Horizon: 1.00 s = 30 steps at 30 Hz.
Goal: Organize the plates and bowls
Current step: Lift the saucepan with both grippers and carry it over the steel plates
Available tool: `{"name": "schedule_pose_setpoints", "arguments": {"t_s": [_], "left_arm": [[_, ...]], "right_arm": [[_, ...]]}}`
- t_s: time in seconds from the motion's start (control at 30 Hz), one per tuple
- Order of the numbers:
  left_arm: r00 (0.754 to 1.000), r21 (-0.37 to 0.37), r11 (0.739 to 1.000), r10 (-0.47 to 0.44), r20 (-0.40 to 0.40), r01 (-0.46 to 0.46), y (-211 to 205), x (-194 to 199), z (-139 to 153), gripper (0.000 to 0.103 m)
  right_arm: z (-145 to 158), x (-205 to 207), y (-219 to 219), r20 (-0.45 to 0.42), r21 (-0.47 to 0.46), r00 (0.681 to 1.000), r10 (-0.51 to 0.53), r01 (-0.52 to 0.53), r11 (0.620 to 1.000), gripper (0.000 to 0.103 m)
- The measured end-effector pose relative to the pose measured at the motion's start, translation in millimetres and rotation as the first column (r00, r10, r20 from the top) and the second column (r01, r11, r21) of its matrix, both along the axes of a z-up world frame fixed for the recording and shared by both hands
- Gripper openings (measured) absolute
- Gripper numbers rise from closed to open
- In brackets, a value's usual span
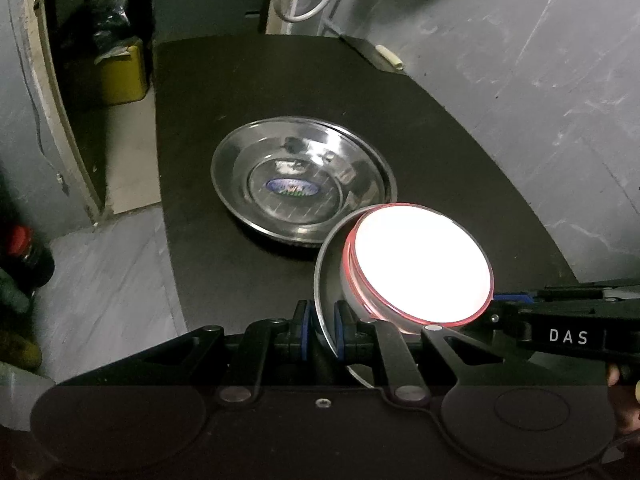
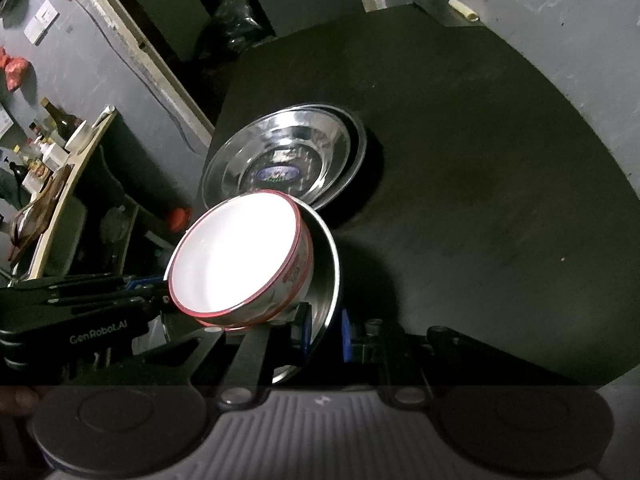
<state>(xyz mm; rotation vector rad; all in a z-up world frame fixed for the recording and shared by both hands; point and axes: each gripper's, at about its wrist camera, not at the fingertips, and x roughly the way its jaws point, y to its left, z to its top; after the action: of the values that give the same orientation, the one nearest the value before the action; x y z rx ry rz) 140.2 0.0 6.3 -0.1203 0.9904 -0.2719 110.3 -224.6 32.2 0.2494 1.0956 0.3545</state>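
left gripper (image 1: 320,332): clamped on steel plate (image 1: 326,280) rim | right gripper (image 2: 324,334): likewise | risk: white bowls (image 2: 236,256), seemingly two nested, slide off tilted plate onto stacked plates (image 1: 300,180) mid-table (image 1: 440,120)

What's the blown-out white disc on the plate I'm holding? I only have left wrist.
Observer: A white bowl with a red rim, sitting in the steel plate. Right wrist shows red print on its side.
Operator: One bowl?
Observer: Looks like two nested. A second red rim peeks out beneath the first.
Operator: Right claw on the plate?
Observer: Yes, the right claw is shut on the plate's rim, with a blue pad on either side of it.
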Motion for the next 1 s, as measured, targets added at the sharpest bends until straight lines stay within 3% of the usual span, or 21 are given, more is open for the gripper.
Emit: {"name": "schedule_pose_setpoints", "arguments": {"t_s": [0.63, 1.0], "left_arm": [[0.997, -0.046, 0.999, 0.000, 0.076, 0.003, -20, 27, 18, 0.012], [0.994, -0.077, 0.996, 0.046, 0.098, -0.038, -33, 52, 25, 0.012]], "right_arm": [[20, 20, -22, 0.036, -0.028, 0.999, -0.004, 0.005, 1.000, 0.017], [30, 49, -36, 0.051, -0.045, 0.998, 0.025, -0.022, 0.999, 0.017]]}}
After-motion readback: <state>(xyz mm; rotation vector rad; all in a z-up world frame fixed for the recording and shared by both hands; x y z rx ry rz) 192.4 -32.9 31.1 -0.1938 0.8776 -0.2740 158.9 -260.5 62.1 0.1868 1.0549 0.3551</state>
